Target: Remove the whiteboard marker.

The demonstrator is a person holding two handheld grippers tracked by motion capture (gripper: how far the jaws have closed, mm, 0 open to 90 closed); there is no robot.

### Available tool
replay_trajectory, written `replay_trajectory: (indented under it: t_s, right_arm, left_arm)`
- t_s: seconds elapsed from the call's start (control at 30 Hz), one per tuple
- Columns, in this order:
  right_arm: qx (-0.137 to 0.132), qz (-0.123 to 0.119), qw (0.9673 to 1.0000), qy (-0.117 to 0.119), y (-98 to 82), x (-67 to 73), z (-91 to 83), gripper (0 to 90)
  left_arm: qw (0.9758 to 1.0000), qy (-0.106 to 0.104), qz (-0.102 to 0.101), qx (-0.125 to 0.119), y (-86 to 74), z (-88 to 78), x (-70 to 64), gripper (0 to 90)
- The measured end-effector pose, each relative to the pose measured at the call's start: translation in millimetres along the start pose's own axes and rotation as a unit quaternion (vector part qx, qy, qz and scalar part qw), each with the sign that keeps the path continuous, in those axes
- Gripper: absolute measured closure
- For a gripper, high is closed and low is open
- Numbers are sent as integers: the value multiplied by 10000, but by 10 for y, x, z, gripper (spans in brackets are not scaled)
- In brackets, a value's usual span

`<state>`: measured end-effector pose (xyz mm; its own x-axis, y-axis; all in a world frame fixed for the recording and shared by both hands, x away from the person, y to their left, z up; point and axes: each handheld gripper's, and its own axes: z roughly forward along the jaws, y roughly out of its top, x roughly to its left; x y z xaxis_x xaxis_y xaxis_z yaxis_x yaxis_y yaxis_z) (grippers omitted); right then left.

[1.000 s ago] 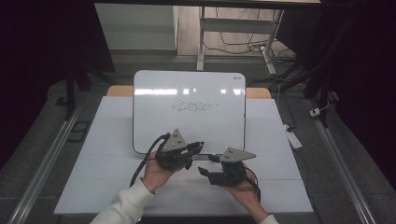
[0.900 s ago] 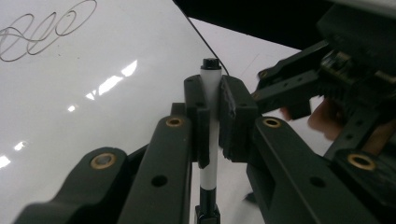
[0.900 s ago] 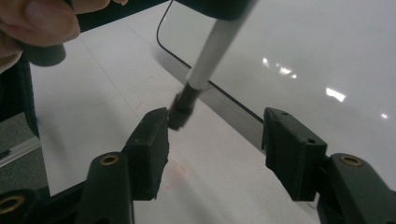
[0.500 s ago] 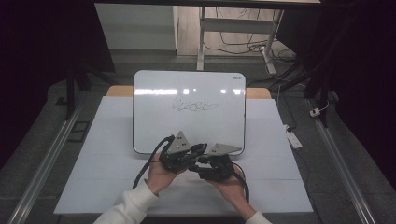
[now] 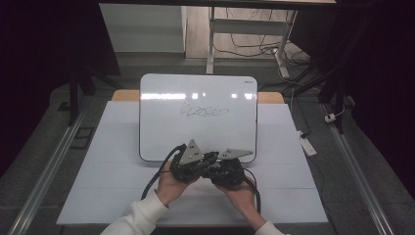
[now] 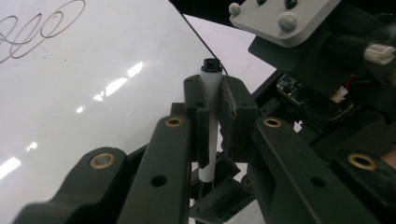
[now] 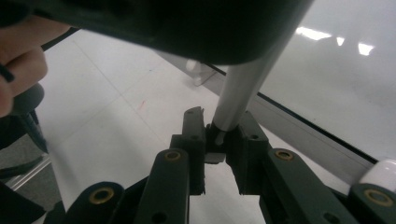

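You are clamping the whiteboard marker (image 6: 209, 121) upright in the left gripper (image 5: 192, 161), low centre of the high view at the whiteboard (image 5: 195, 122) near edge. The right gripper (image 7: 217, 135), jaws just closing, is pinching its cap end; be pulling straight along the barrel, left hand steady.

- One whiteboard (image 5: 198, 117) lay on the surface (image 5: 107, 161).
- One scribble (image 5: 204, 112) was drawn on it.
- One marker pen (image 6: 209, 116) was there.
- Two claws were there: the left claw (image 6: 212, 95) and the right claw (image 7: 217, 126).
- Two hands held them: the left hand (image 5: 169, 185) and the right hand (image 5: 241, 195).
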<state>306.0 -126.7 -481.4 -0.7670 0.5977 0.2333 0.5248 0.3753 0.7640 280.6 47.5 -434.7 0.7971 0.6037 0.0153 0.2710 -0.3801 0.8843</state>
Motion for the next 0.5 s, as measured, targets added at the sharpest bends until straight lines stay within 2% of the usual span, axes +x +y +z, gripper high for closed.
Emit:
replay_trajectory:
  t_s: [0.07,0.13,0.17,0.3,0.4,0.5]
  right_arm:
    - [-34,-39,10000,-35,-5,-10,-11,770]
    - [-84,-95,9999,-62,-5,-19,-27,770]
    - [-121,-120,9998,-82,-6,-21,-36,770]
    - [-274,-207,9993,-161,-8,-47,-85,771]
    - [-424,-286,9984,-250,-13,-80,-132,770]
    - [-625,-361,9968,-344,-4,-126,-196,771]
  left_arm:
    - [9999,-82,-81,-50,4,-21,11,774]
    - [9998,-132,-157,-84,6,-59,33,660]
    - [9998,-132,-157,-84,6,-59,33,622]
    - [9992,-123,-375,-102,-29,-217,131,485]
    - [9987,-79,-493,-53,-129,-353,206,403]
    - [9982,-35,-579,123,-317,-509,288,371]
